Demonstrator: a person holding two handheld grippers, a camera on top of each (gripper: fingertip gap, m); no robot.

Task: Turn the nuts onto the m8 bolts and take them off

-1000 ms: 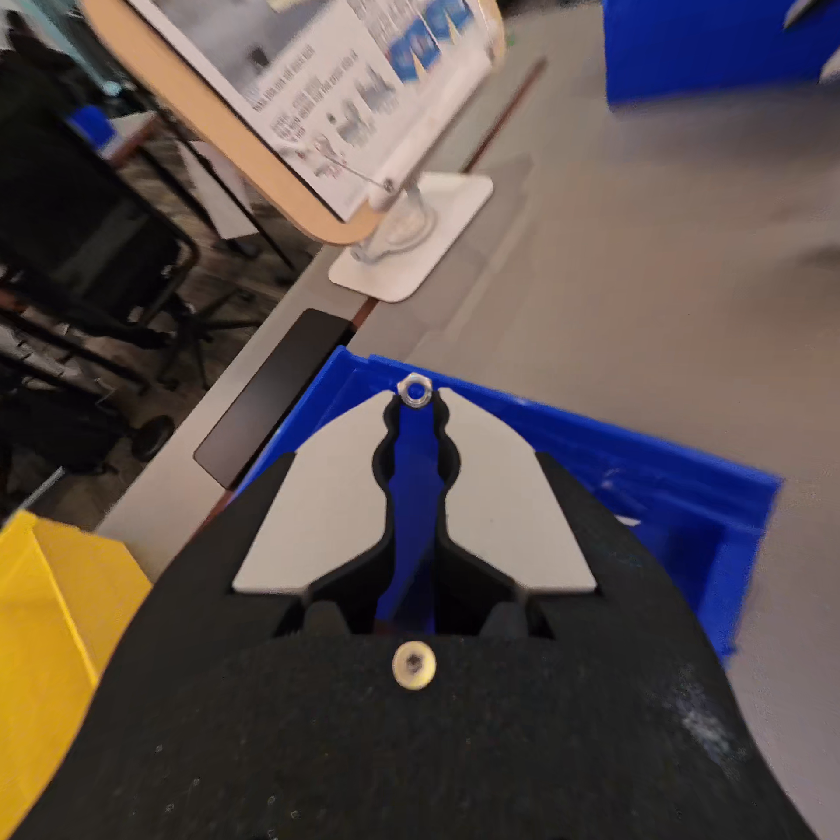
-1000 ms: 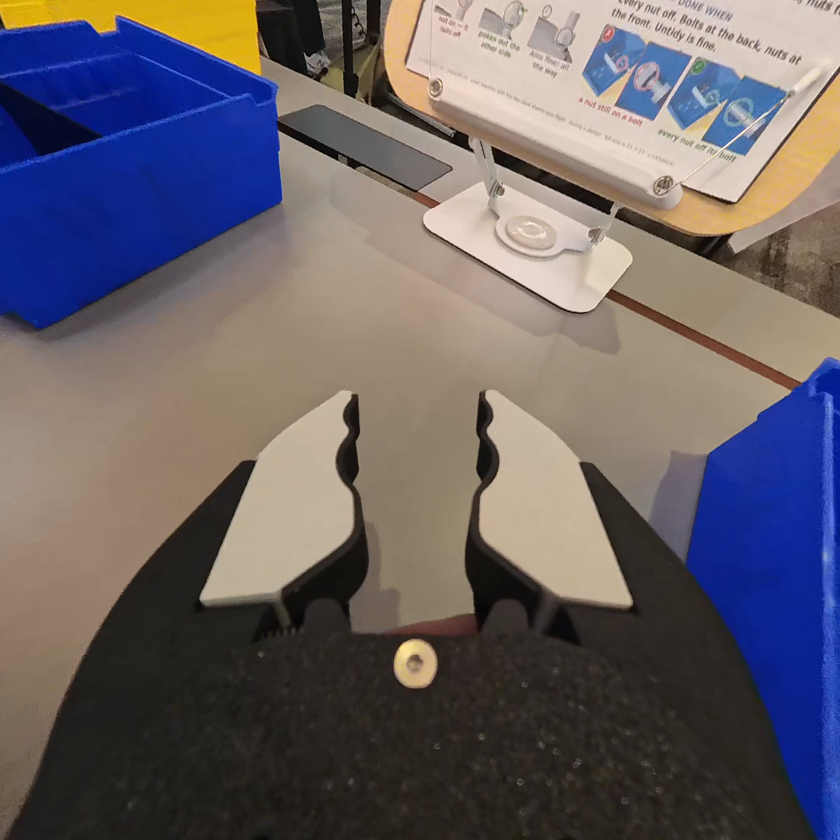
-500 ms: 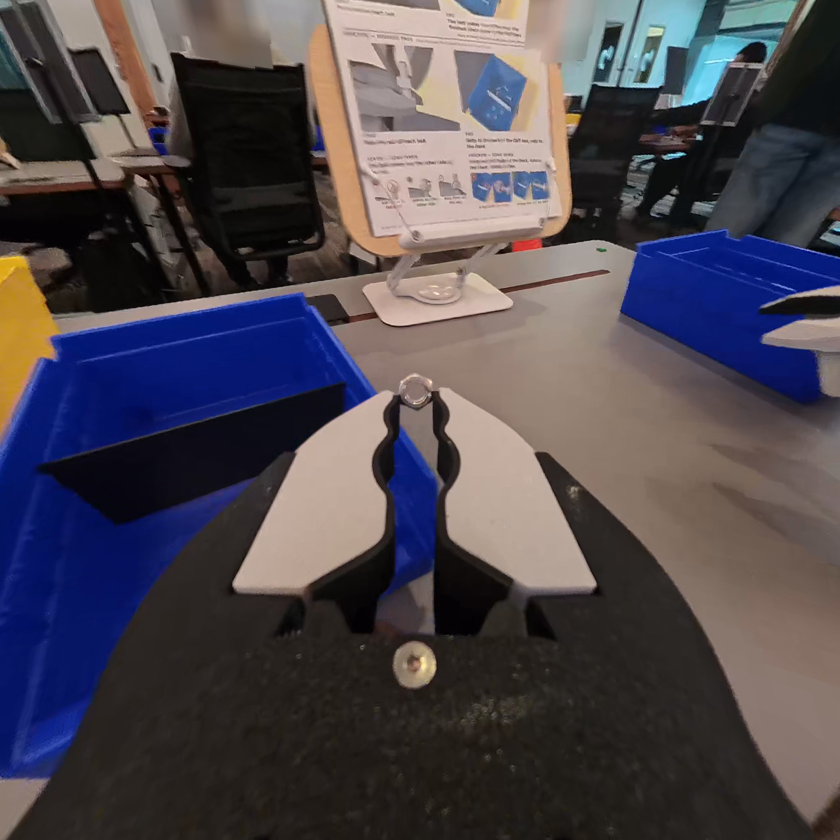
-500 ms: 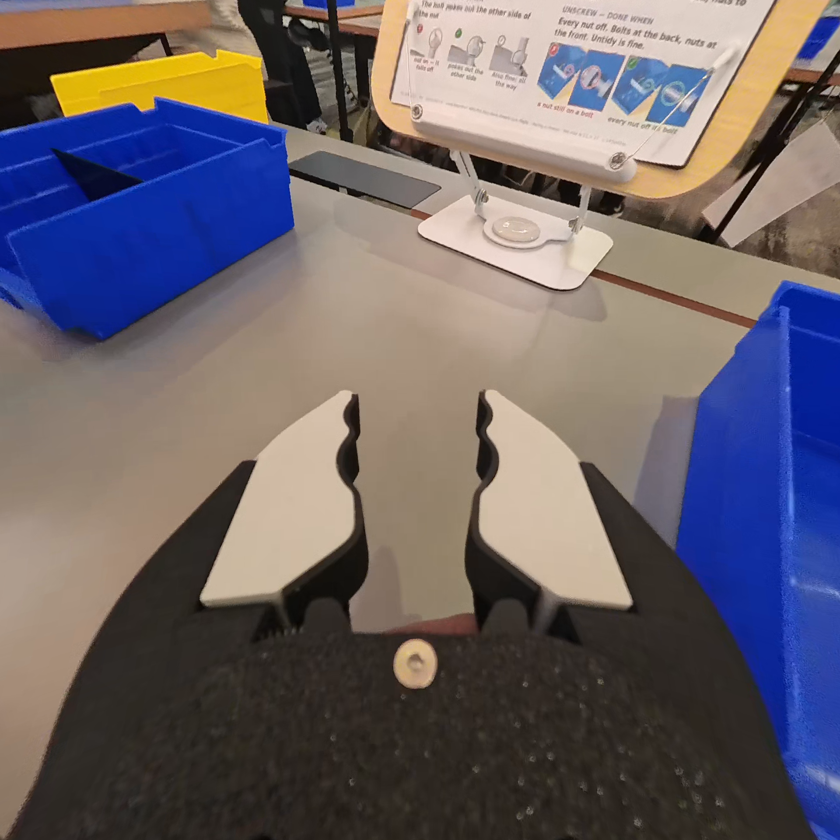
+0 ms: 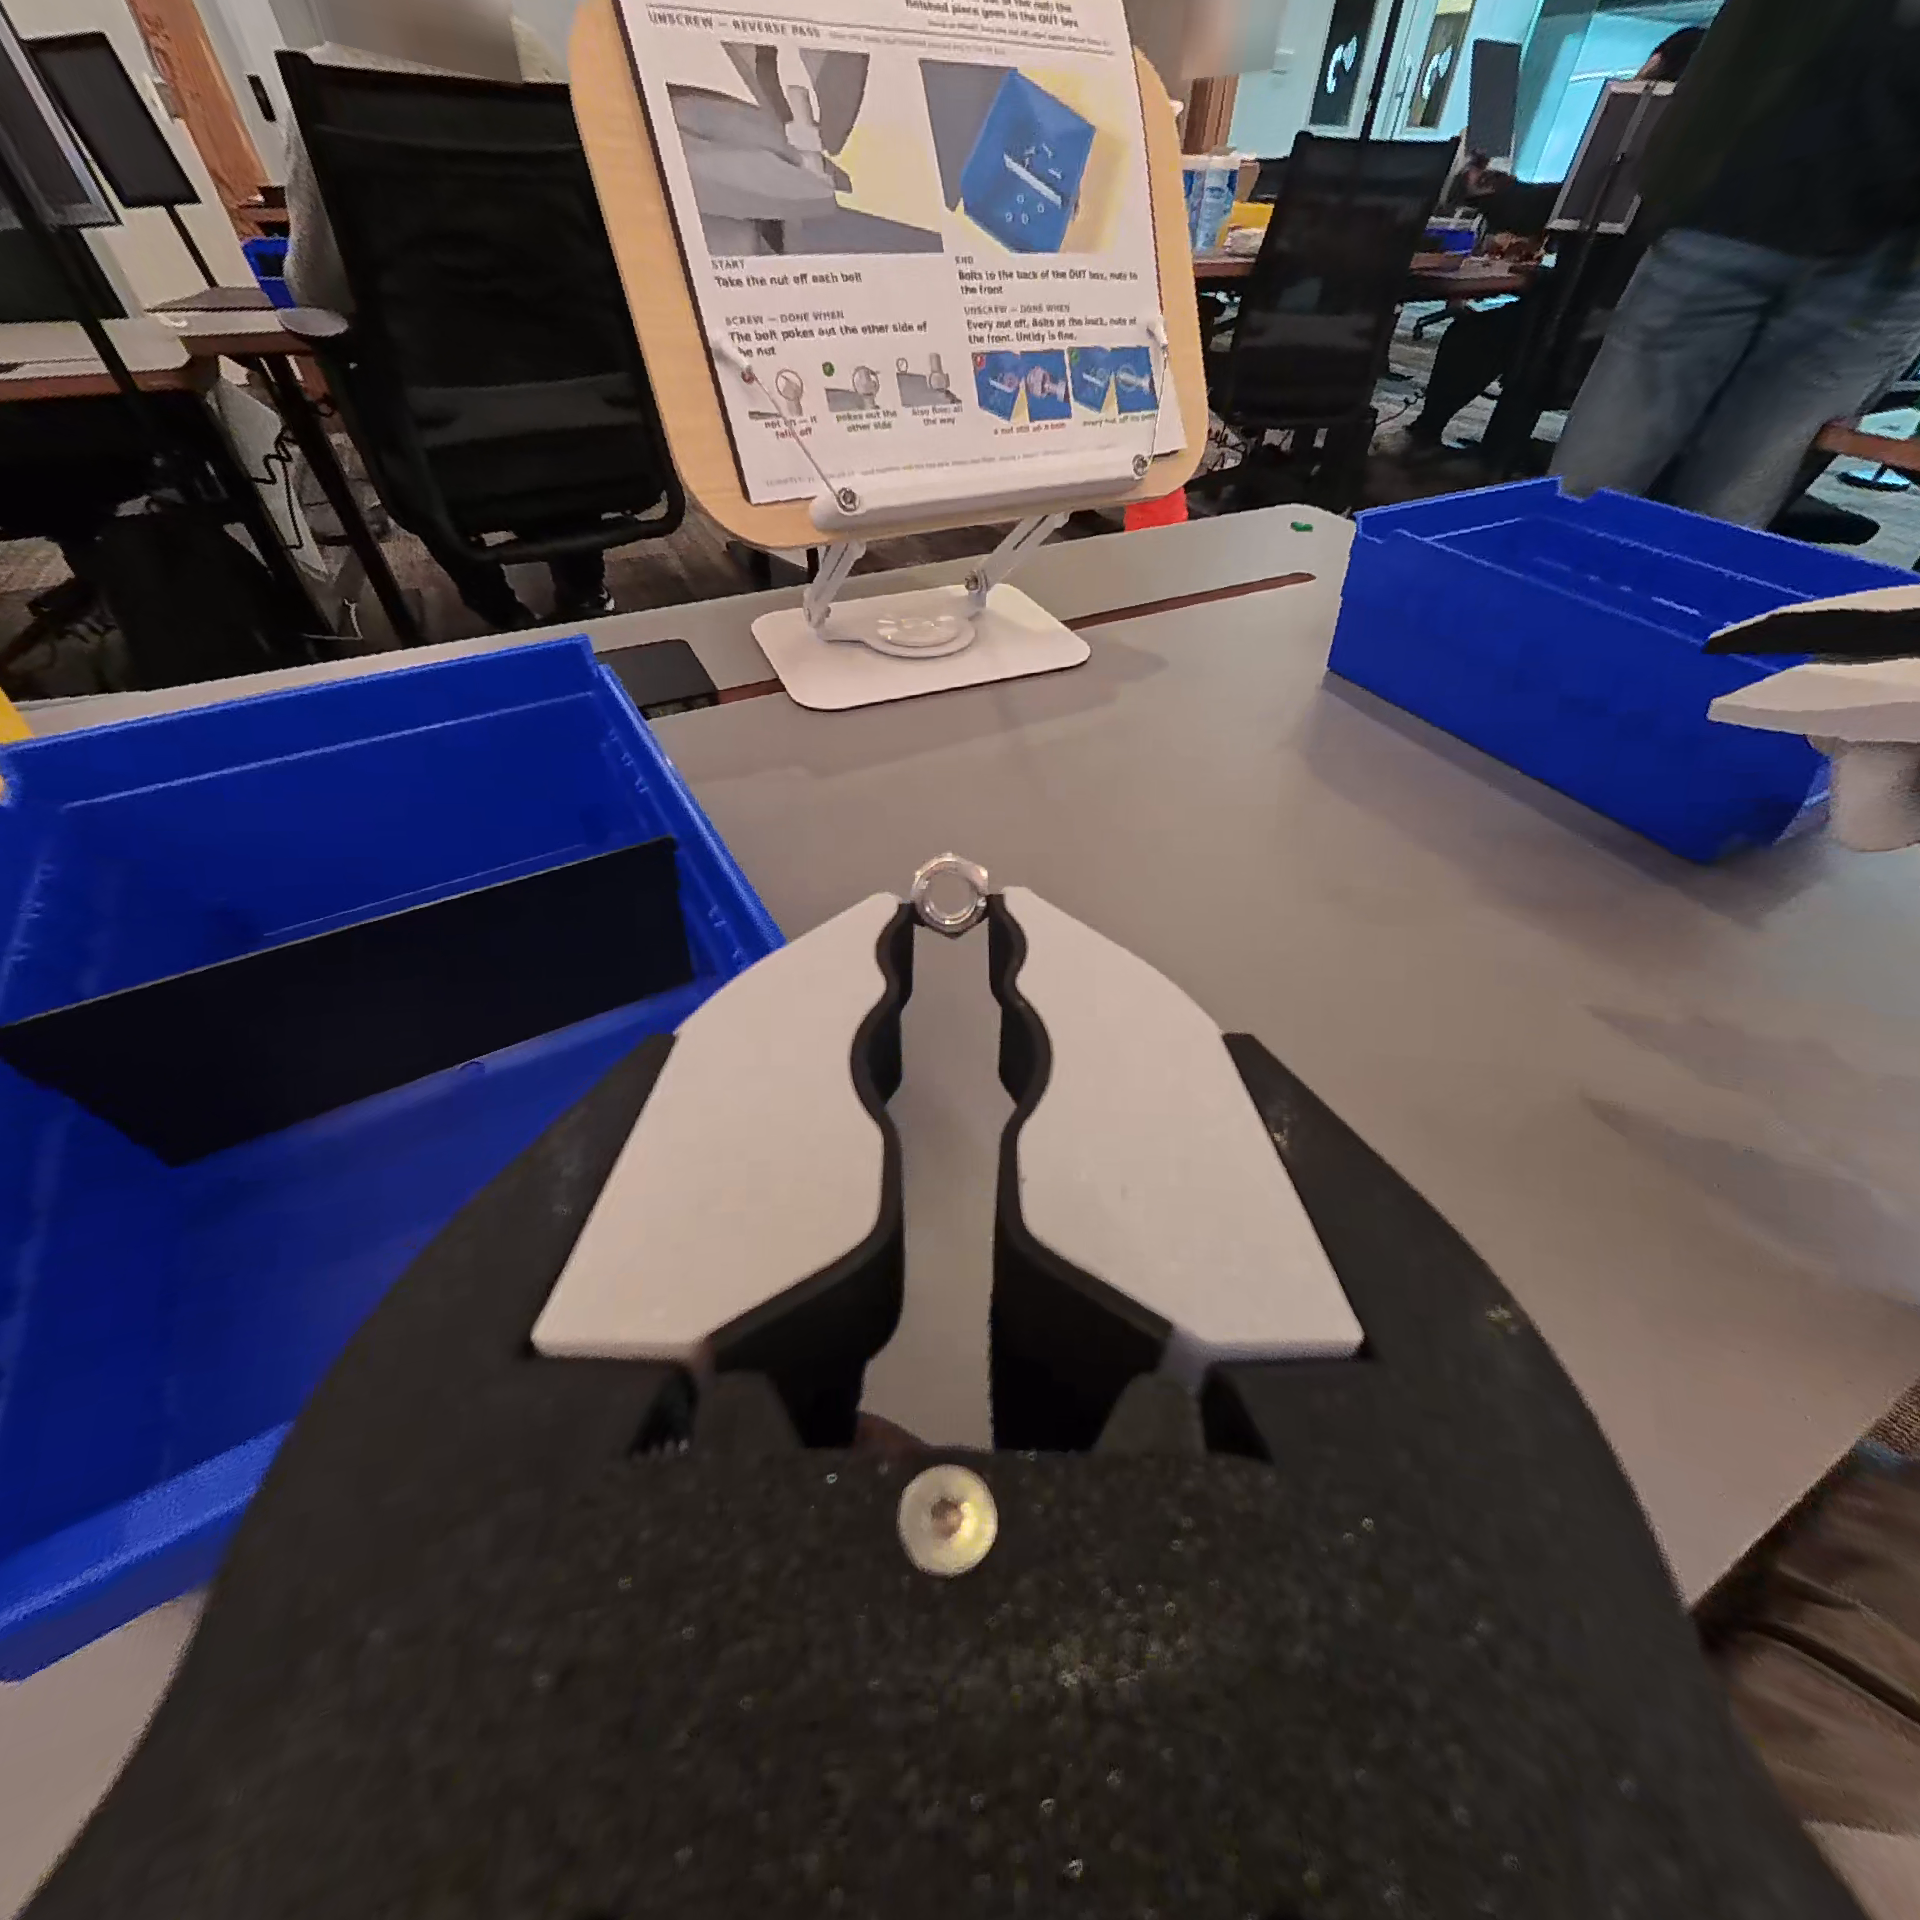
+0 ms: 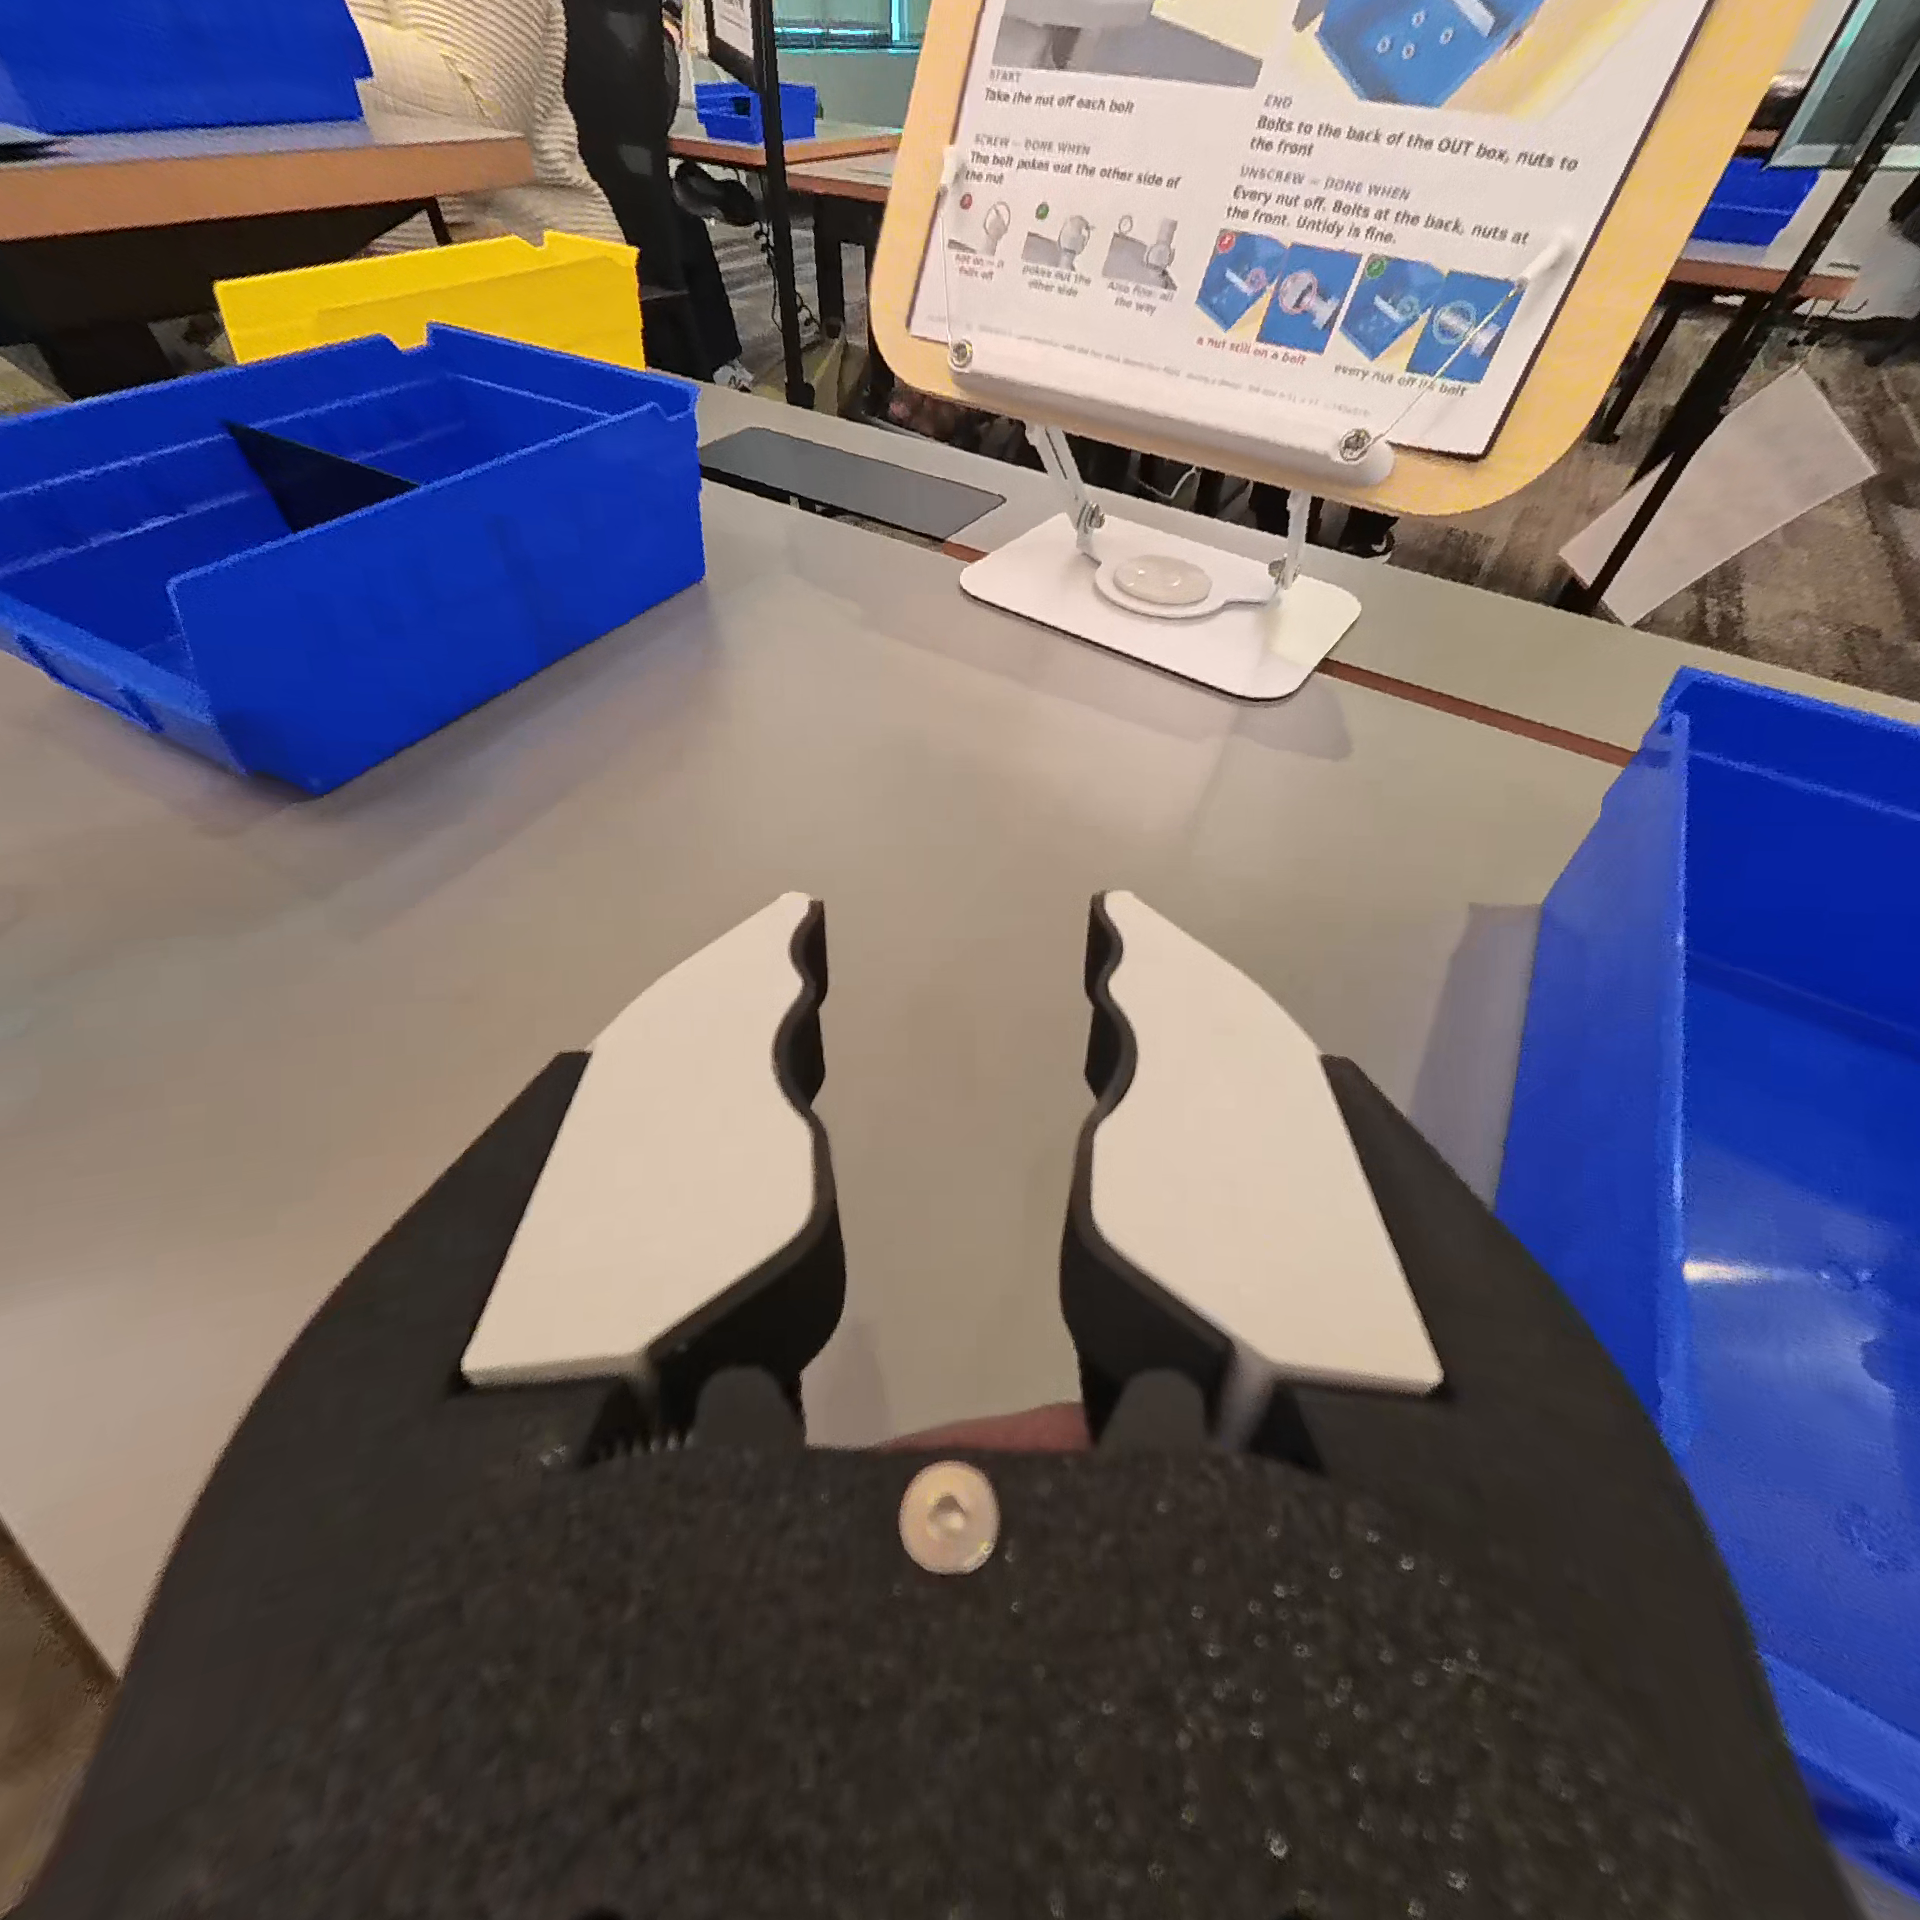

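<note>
Two blue bins [image 6: 436, 613], grey table [image 6: 935, 790], seemingly office

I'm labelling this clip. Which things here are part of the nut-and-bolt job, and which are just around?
Job: nut in left gripper; open right gripper; left blue bin; right blue bin; instruction board.

Around: yellow bin; chairs; table.

Black office chairs [image 5: 488, 312] behind the grey table [image 5: 1351, 935].
</note>
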